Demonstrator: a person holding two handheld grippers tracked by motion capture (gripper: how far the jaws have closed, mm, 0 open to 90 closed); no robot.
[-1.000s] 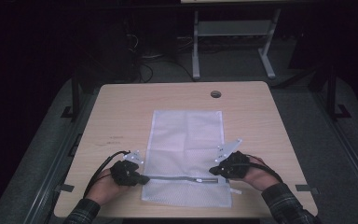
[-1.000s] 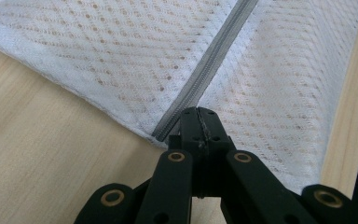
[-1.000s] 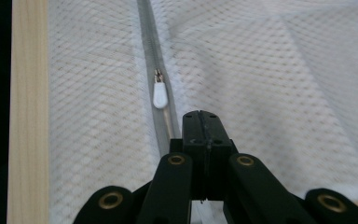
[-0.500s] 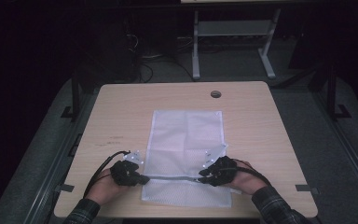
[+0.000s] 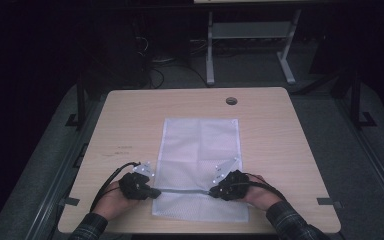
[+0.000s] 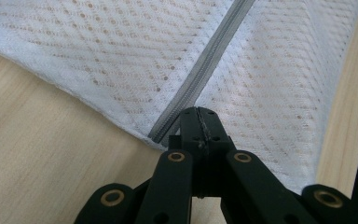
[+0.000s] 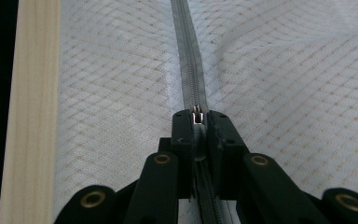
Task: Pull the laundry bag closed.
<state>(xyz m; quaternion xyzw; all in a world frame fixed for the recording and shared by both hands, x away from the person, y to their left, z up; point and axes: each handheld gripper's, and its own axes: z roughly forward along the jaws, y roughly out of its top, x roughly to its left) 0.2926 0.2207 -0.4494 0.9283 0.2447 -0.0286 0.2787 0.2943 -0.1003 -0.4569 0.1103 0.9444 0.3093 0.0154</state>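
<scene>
A white mesh bag point(image 5: 200, 145) lies flat on the wooden table point(image 5: 280, 140), with a grey zipper point(image 5: 180, 190) running across its near end. My left gripper point(image 5: 152, 191) is shut on the bag's left edge at the zipper's end; in the left gripper view its tips point(image 6: 199, 114) pinch the fabric beside the zipper point(image 6: 205, 65). My right gripper point(image 5: 214, 191) sits on the zipper line, right of centre. In the right gripper view it point(image 7: 197, 116) is shut on the small metal zipper pull point(image 7: 196, 117), and the zipper point(image 7: 189, 56) stretches away ahead of it.
A round cable hole point(image 5: 231, 101) sits near the table's far edge. Behind the table stand a metal frame point(image 5: 250, 30) and floor cables point(image 5: 160, 60) in the dark. The table's near edge point(image 7: 32, 116) runs close beside the bag.
My right gripper has slid left along the zipper, from near the bag's right edge toward the middle. The left gripper has stayed put.
</scene>
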